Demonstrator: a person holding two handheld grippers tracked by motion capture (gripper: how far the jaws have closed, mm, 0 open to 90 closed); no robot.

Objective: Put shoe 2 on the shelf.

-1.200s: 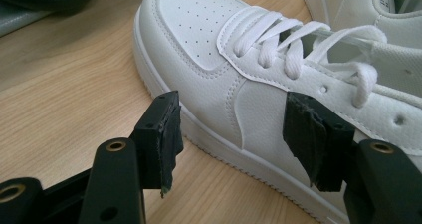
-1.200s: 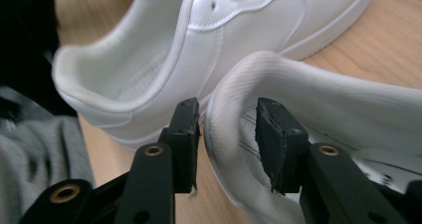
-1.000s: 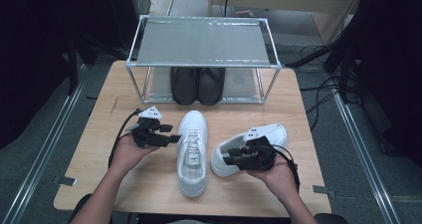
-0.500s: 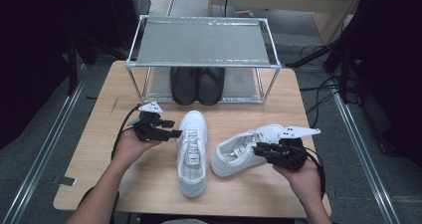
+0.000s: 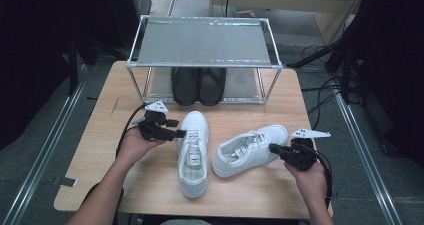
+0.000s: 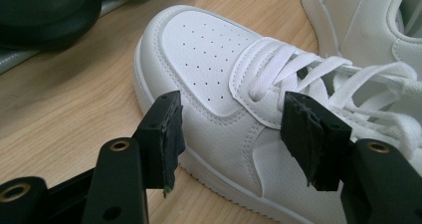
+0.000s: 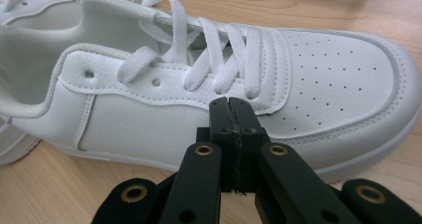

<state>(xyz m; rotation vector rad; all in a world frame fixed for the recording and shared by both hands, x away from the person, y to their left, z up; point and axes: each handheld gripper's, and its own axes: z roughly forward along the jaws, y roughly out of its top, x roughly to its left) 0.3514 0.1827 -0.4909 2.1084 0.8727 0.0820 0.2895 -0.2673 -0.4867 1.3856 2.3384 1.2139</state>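
- Two white sneakers lying on the desk (image 5: 100,135): left sneaker (image 5: 193,152) pointing toward the rack (image 5: 202,42), right sneaker (image 5: 248,149) lying angled beside it.
- Two black shoes (image 5: 198,85) sitting side by side under the rack.
- Two claws: left claw (image 5: 181,133) gaping around the left sneaker's toe area, pads apart from it; right claw (image 5: 272,147) having just closed, jaws meeting empty against the right sneaker's side.
- Two forearms reaching in from below, hands wrapping the claw bodies.

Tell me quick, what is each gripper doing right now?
Left gripper: open, jaws either side of the upright white leather sneaker, not gripping it.
Right gripper: just closed, shut on nothing, beside the angled white leather sneaker.
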